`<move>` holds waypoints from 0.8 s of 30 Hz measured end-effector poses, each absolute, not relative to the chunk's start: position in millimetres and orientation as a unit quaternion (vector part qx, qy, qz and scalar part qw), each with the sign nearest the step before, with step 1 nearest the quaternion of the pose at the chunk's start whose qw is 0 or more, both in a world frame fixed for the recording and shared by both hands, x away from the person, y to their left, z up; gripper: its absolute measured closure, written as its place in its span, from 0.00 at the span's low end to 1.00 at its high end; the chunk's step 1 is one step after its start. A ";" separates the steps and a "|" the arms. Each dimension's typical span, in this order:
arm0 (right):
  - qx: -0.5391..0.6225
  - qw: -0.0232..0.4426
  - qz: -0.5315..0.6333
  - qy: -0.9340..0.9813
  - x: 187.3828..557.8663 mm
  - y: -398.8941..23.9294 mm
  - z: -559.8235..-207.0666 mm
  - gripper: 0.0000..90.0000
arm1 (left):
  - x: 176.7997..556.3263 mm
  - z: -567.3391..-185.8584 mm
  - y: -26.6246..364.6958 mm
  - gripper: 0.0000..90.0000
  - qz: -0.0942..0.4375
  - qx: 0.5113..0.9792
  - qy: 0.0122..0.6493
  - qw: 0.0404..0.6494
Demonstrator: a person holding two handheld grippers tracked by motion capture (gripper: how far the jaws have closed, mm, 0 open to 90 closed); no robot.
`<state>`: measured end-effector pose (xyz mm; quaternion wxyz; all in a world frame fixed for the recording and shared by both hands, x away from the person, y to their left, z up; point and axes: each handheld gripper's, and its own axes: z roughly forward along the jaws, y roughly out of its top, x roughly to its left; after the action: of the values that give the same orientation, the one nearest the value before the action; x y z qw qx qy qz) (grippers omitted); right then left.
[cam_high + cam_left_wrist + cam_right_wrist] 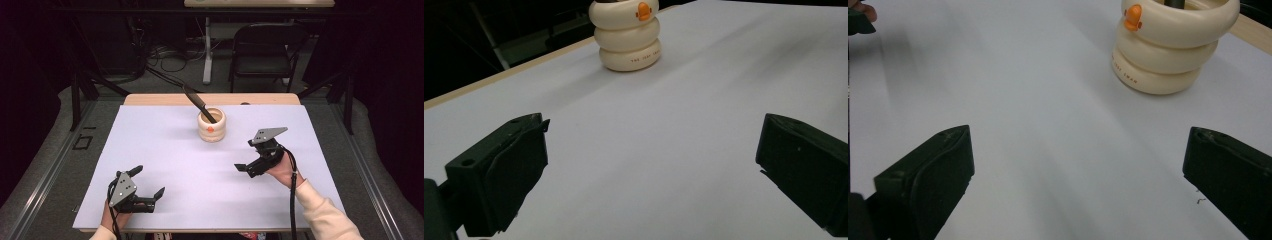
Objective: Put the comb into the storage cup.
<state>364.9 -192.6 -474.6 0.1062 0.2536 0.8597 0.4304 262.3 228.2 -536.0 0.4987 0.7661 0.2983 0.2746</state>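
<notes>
On the near left part of the table [165, 165], the left gripper [148, 183] rests low over the white surface, held by a hand at the bottom edge. Its fingers [499, 175] stand wide apart and hold nothing; in the left gripper view only bare white surface lies between them.

In the middle, toward the far edge of the table, stands a cream holder [211, 126] made of three stacked rings, with a small orange mark on the front. A dark utensil [199, 103] stands in it and leans to the far left, its handle going out over the rim. The holder is well apart from both grippers.

On the right, the right gripper [247, 159] is held above the table, nearer to the holder than the left one. Its fingers [928, 185] are also wide apart and empty. A light sleeve [325, 215] covers the forearm behind it.
</notes>
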 end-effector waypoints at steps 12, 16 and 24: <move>0.259 0.114 0.437 0.854 344.7 -205.4 -481.1 0.00 | 262.3 -536.0 228.2 0.00 0.274 0.766 0.299 0.499; 0.259 0.114 0.434 0.855 339.5 -207.9 -483.9 0.00 | 262.4 -536.1 228.2 0.00 0.275 0.766 0.299 0.498; 0.265 0.116 0.431 0.855 329.0 -215.9 -490.6 0.00 | 262.4 -536.1 228.2 0.00 0.274 0.766 0.299 0.498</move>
<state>329.0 -215.9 -490.6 0.1156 0.2649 0.8548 0.4311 262.4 228.2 -536.1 0.4982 0.7660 0.2995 0.2744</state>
